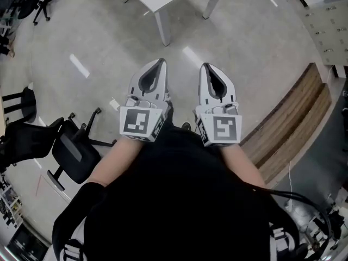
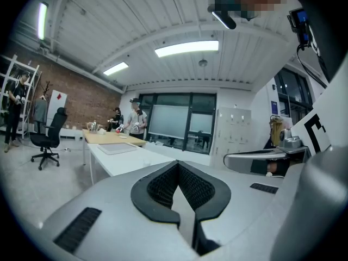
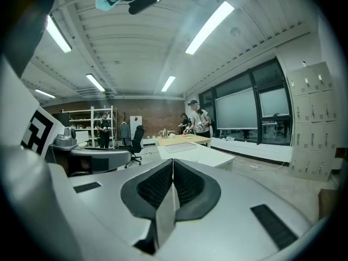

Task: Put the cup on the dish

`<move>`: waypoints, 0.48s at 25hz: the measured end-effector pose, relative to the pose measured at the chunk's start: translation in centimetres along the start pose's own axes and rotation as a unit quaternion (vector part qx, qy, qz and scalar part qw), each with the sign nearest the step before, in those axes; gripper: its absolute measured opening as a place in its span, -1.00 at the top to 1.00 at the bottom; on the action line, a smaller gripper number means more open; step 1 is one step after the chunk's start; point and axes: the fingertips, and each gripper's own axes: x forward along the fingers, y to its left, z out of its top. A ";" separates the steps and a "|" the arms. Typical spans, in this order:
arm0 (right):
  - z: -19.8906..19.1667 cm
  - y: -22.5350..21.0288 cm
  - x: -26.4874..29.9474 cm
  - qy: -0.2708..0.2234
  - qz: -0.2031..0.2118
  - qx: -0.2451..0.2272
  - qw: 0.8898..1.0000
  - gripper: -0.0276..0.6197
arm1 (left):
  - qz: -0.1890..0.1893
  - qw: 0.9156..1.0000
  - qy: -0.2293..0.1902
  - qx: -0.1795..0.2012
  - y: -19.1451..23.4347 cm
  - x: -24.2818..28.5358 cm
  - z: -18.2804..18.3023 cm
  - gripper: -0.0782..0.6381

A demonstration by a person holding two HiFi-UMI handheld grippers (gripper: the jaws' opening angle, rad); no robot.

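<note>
The head camera sits high on the person and looks almost straight down at the pale grey floor (image 1: 81, 48); the left grey-and-white plastic gripper (image 1: 160, 63) and the right grey-and-white plastic gripper (image 1: 206, 67) are close below it; each gripper camera rides low behind its own jaws and looks nearly level across the room; both see the long white table (image 2: 122, 157) and the far light wooden table (image 2: 109, 137) with people; each catches the other gripper at its side.
</note>
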 end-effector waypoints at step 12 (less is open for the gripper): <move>4.4 3.4 11.6 -0.010 -0.022 -0.030 0.999 0.87 | -0.022 0.999 -0.023 0.009 10.9 5.1 3.6 0.76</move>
